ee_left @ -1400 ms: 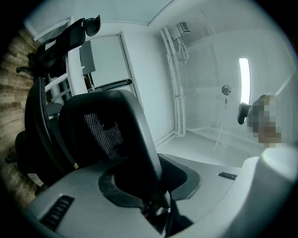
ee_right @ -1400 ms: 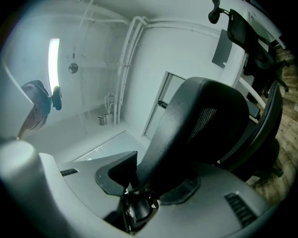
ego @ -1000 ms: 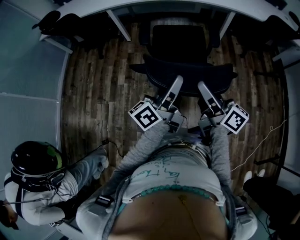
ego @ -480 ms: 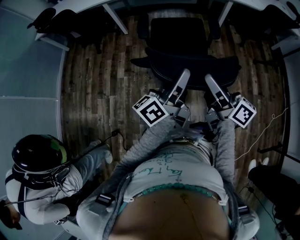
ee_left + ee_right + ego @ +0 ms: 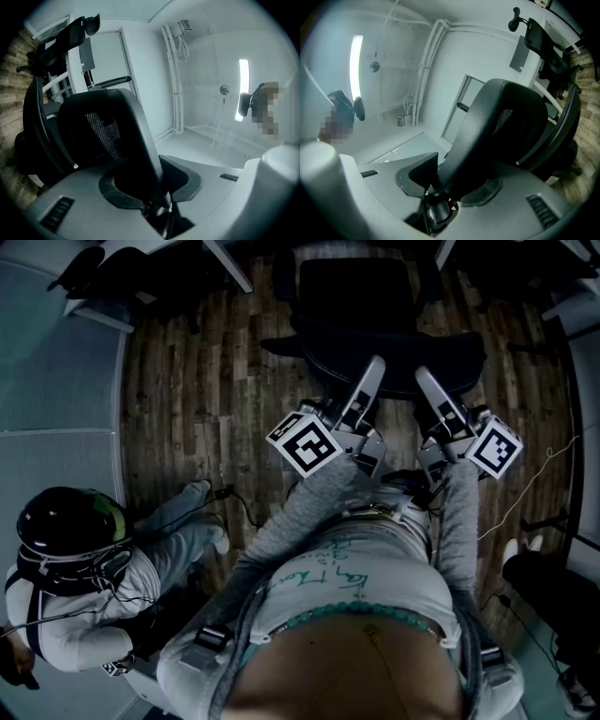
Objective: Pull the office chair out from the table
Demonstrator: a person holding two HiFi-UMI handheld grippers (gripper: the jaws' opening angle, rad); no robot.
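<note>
The black office chair (image 5: 356,287) stands on the wood floor in front of me, its seat toward the white table, of which only a leg (image 5: 228,263) shows at the top edge of the head view. My left gripper (image 5: 373,369) and right gripper (image 5: 424,379) are side by side, both shut on the top edge of the chair's backrest. In the left gripper view the mesh backrest (image 5: 108,131) rises out from between the left gripper's (image 5: 152,187) dark pads. The right gripper view shows the same backrest (image 5: 506,122) pinched in the right gripper (image 5: 454,183).
A person in a dark helmet (image 5: 70,531) sits on the floor at my left. A second black chair (image 5: 122,268) stands at the table's far left. A thin cable (image 5: 525,493) runs over the floor at right. Dark gear (image 5: 544,587) lies at lower right.
The chair has rolled back toward me with both grippers on it. The table edge has slid almost out of the top of the head view.
</note>
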